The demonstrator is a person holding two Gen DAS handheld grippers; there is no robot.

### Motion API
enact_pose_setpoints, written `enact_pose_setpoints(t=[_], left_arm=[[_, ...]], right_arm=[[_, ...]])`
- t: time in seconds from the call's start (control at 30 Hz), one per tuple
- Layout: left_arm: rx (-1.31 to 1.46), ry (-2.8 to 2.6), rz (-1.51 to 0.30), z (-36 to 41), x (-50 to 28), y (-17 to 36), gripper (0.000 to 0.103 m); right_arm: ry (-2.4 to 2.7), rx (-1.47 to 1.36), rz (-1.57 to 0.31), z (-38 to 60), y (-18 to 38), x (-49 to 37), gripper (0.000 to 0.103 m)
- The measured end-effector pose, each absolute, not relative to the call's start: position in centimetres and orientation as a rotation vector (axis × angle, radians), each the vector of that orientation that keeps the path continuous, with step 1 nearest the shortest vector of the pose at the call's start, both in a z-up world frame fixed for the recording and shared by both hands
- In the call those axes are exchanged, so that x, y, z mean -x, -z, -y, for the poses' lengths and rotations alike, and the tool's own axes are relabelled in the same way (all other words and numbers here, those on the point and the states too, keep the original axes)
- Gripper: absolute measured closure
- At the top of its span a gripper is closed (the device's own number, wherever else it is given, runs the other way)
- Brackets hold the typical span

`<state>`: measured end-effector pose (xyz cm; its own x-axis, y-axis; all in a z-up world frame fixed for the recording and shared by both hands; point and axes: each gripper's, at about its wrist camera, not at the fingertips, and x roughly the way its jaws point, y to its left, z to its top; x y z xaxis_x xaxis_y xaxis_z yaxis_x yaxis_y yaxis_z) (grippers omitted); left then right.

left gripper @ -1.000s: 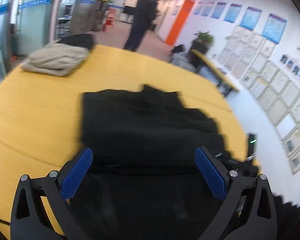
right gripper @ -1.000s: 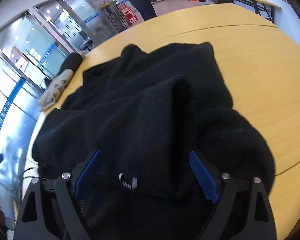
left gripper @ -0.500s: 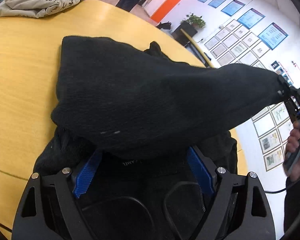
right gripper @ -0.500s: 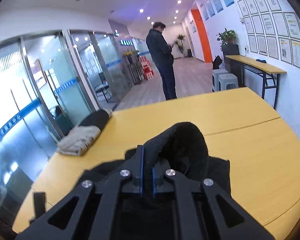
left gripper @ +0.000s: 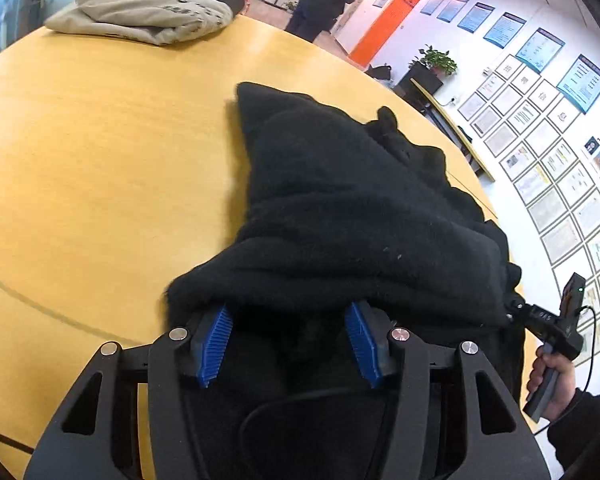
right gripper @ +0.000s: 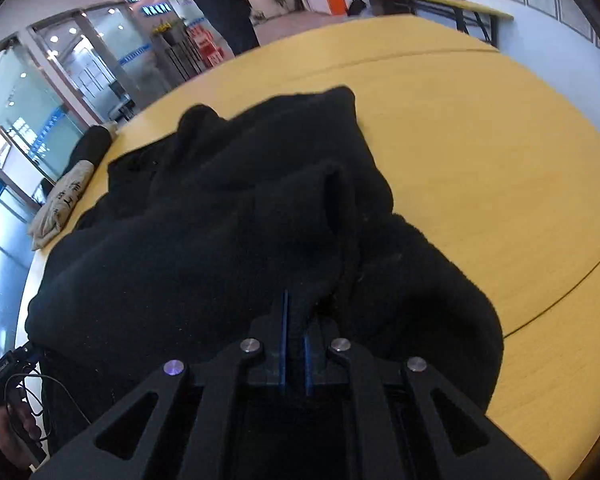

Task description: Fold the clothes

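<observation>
Right claw [right gripper: 294, 354] clamped on black fleece [right gripper: 228, 224]; left claw [left gripper: 290, 346] spread apart beneath near hem; bare counter [left gripper: 100, 160] lay left.

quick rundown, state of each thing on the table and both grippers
black fleece garment: bunched in a heap on the table, near edge lifted
right gripper: shut, pinching a fold of the black fleece
left gripper: jaws apart, fleece draped over the pads, not clamped
beige sweatshirt: folded, lying at the far edge of the table
yellow table: bare wood around the garments
</observation>
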<state>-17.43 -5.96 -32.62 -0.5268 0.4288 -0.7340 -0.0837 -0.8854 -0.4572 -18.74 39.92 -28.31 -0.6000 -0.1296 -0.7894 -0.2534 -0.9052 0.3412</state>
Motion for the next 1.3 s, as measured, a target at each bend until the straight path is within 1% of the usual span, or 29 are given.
enact_pose_setpoints(t=[0.07,0.13,0.2,0.23,0.27,0.3,0.33,0.37,0.4,0.43,0.5,0.53,0.57,0.6,0.63,0.67,0.7,0.77,0.8,0.83,0.87,0.9,0.93,0.97,1.0,1.13,1.2,1.27,1.3], left_arm=[[1.339,-2.455,0.546,6.8,17.5,33.5,0.052],[1.36,-2.459,0.511,6.7,16.8,33.1,0.054],[1.356,-2.455,0.434,6.6,15.4,31.7,0.05],[1.308,-2.435,0.396,6.3,14.7,30.2,0.045],[1.245,-2.42,0.352,5.8,14.3,28.6,0.043],[1.182,-2.404,0.31,5.2,13.9,26.9,0.038],[1.115,-2.39,0.281,4.6,13.8,25.1,0.031],[1.058,-2.395,0.26,3.9,14.2,24.0,0.025],[1.001,-2.398,0.239,3.1,14.6,22.8,0.014],[0.946,-2.4,0.219,2.4,15.1,21.7,0.007],[0.911,-2.39,0.196,0.7,18.1,22.3,0.006],[0.985,-2.36,0.204,0.1,19.8,24.1,0.006],[1.059,-2.329,0.212,-0.6,21.4,26.0,0.007],[1.132,-2.296,0.22,-1.3,23.0,27.9,0.011],[1.203,-2.263,0.226,-1.9,24.6,29.7,0.018],[1.266,-2.251,0.197,-2.0,24.9,31.5,0.021],[1.218,-2.274,0.145,-2.0,24.4,32.3,0.028],[1.162,-2.291,0.074,-1.6,23.4,33.1,0.028],[1.152,-2.288,0.054,-1.3,22.9,33.2,0.03],[1.143,-2.286,0.038,-1.0,22.5,33.3,0.032],[1.144,-2.283,0.066,-0.5,22.7,33.2,0.034],[1.148,-2.28,0.098,0.0,22.8,33.2,0.039],[1.151,-2.278,0.11,0.1,23.1,33.2,0.042],[1.154,-2.276,0.121,0.3,23.3,33.3,0.044],[1.152,-2.281,0.112,0.3,23.3,33.2,0.046],[1.146,-2.299,0.065,-0.2,22.0,32.9,0.046],[1.143,-2.301,0.074,-0.4,22.0,32.9,0.047],[1.161,-2.324,0.124,0.7,22.4,33.1,0.062],[1.17,-2.335,0.149,1.2,22.7,33.1,0.079]], right_arm=[[-2.665,1.38,-0.672,-40.8,28.3,18.2,0.097],[-2.667,1.425,-0.61,-40.9,28.1,17.6,0.097],[-2.671,1.442,-0.506,-40.6,26.8,17.1,0.092],[-2.673,1.43,-0.446,-40.2,25.8,17.1,0.084],[-2.676,1.421,-0.4,-39.9,25.1,17.3,0.079],[-2.687,1.424,-0.395,-39.8,25.3,17.8,0.07],[-2.698,1.427,-0.391,-39.8,25.5,18.2,0.06],[-2.708,1.43,-0.386,-39.7,25.7,18.7,0.056],[-2.719,1.433,-0.381,-39.7,25.9,19.2,0.047],[-2.729,1.436,-0.376,-39.6,26.1,19.7,0.04],[-2.75,1.442,-0.366,-39.5,26.5,20.6,0.035],[-2.761,1.445,-0.361,-39.5,26.7,21.1,0.035],[-2.771,1.447,-0.356,-39.4,26.9,21.6,0.035],[-2.782,1.45,-0.35,-39.4,27.1,22.0,0.035],[-2.792,1.453,-0.345,-39.3,27.3,22.5,0.036],[-2.803,1.456,-0.34,-39.2,27.5,23.0,0.037],[-2.814,1.459,-0.335,-39.2,27.7,23.5,0.038],[-2.834,1.454,-0.328,-39.3,28.0,24.2,0.056],[-2.843,1.419,-0.339,-40.1,27.9,23.9,0.07],[-2.857,1.378,-0.343,-40.8,27.6,23.5,0.071],[-2.881,1.319,-0.328,-40.8,26.6,23.2,0.069],[-2.904,1.26,-0.313,-40.8,25.7,22.9,0.058],[-2.926,1.201,-0.298,-40.8,24.7,22.6,0.034],[-2.949,1.157,-0.283,-40.7,23.9,22.5,0.024],[-2.976,1.158,-0.272,-40.3,23.6,23.1,0.018],[-2.963,1.282,-0.174,-39.0,24.8,27.5,0.02],[-2.922,1.31,-0.258,-39.9,26.1,29.3,0.02],[-2.878,1.336,-0.341,-40.8,27.4,31.0,0.027],[-2.856,1.349,-0.381,-41.2,28.1,31.9,0.033]])
